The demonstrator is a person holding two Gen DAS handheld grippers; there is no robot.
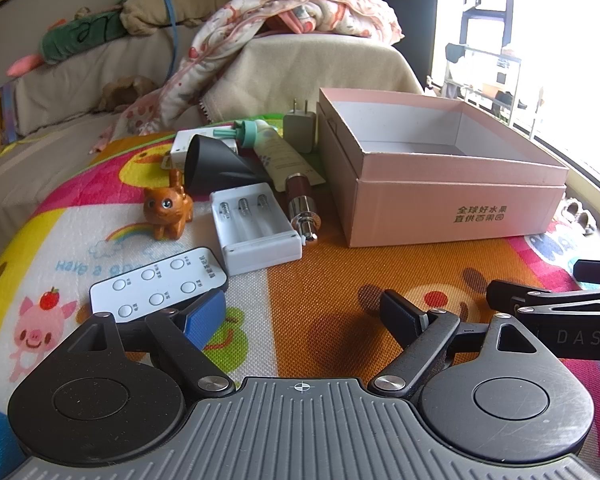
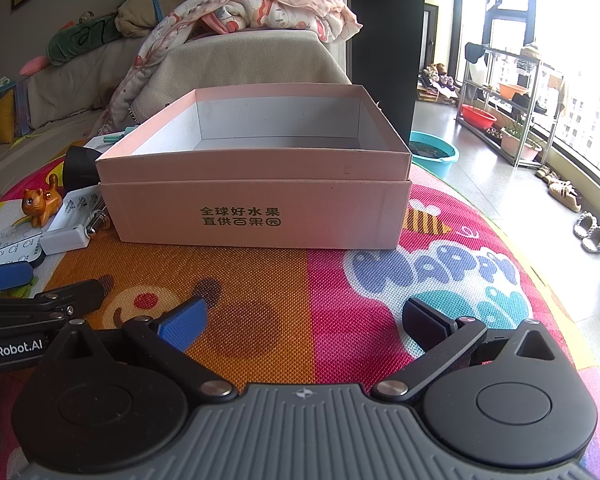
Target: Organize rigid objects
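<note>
Both grippers, left (image 1: 304, 312) and right (image 2: 304, 320), hover with fingers spread wide, holding nothing. Pink box (image 2: 256, 184) (open-topped) on the play mat (image 2: 300, 280); remote (image 1: 156, 284), battery case (image 1: 256, 226), cat figurine (image 1: 166, 208) clustered left of it.

The pink cardboard box (image 2: 256, 216) carries 2 lines of dark green print on its front wall — "全球好水果" above "直供百果园". The colourful woven play mat (image 2: 432, 272) shows "HAPPY" in rounded blue letters to the right of the box, and, in the left wrist view, pale blue "Have a" beside a rainbow. The black arm of the other gripper reads "enRobot.AI" in the right wrist view — "DAS" in the left wrist view. The flat white remote control (image 1: 158, 282) has button labels too small to read.
</note>
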